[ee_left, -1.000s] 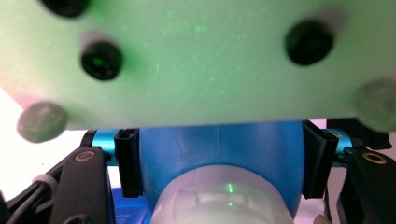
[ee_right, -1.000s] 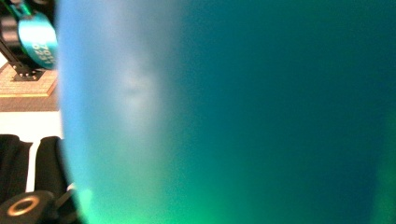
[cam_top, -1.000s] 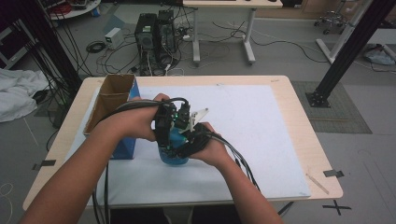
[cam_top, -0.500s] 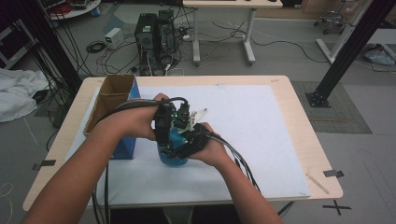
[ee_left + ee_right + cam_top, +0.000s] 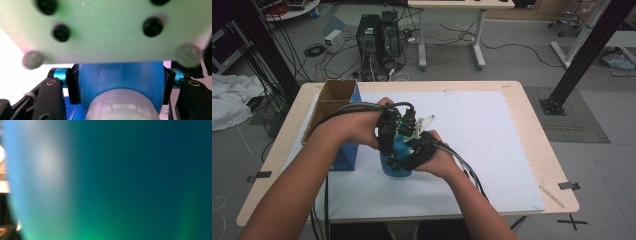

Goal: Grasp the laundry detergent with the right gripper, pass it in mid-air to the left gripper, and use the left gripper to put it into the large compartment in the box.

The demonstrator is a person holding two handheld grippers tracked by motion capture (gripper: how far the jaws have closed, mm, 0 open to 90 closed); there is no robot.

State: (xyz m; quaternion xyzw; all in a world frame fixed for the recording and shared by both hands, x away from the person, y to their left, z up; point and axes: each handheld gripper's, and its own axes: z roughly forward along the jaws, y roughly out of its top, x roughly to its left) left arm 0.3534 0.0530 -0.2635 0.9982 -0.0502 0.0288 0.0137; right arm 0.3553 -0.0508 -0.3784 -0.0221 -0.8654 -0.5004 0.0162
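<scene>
Blue bottle [image 5: 396, 159] upright on white sheet [image 5: 492, 145] covering bench [image 5: 537, 120], near front-centre, just right of blue-sided cardboard box [image 5: 334, 107]. Left gripper [image 5: 389, 131] held over bottle top, both hands close together around it. In left gripper view: black jaws clamped either side of blue bottle [image 5: 120, 80], pale ribbed cap [image 5: 122, 107] below, pale plate of other gripper [image 5: 107, 27] just above. Right gripper [image 5: 417, 150] pressed against bottle side; right gripper view too blurred, jaw state cannot be told.
</scene>
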